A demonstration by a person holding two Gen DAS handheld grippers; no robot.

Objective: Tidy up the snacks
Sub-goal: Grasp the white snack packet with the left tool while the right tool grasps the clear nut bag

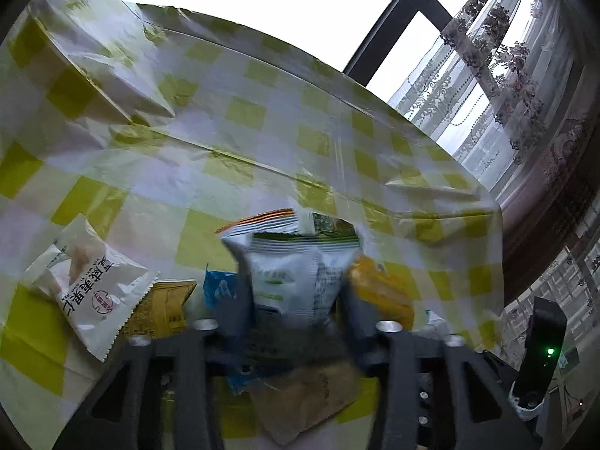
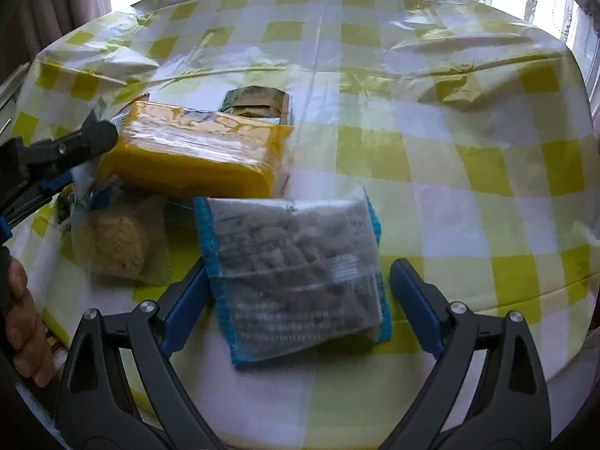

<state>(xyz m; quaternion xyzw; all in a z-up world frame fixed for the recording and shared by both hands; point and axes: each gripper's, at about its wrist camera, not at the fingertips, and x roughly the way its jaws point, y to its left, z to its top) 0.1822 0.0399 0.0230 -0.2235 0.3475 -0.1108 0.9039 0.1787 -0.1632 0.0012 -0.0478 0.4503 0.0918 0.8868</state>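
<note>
Yellow-checked plastic tablecloth [image 2: 431, 120] covers table. Left gripper [image 1: 296, 300] clamps white-green snack pouch [image 1: 292, 273], lifted mid-sort. Right gripper [image 2: 300, 285] spread around blue-edged clear packet [image 2: 296, 273] near front edge; next, probably close.

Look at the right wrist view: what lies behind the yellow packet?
Behind the yellow packet a green-and-gold packet pokes out, only its upper part showing; the rest is covered. The left gripper reaches in at the yellow packet's left end, hiding what lies there.
</note>
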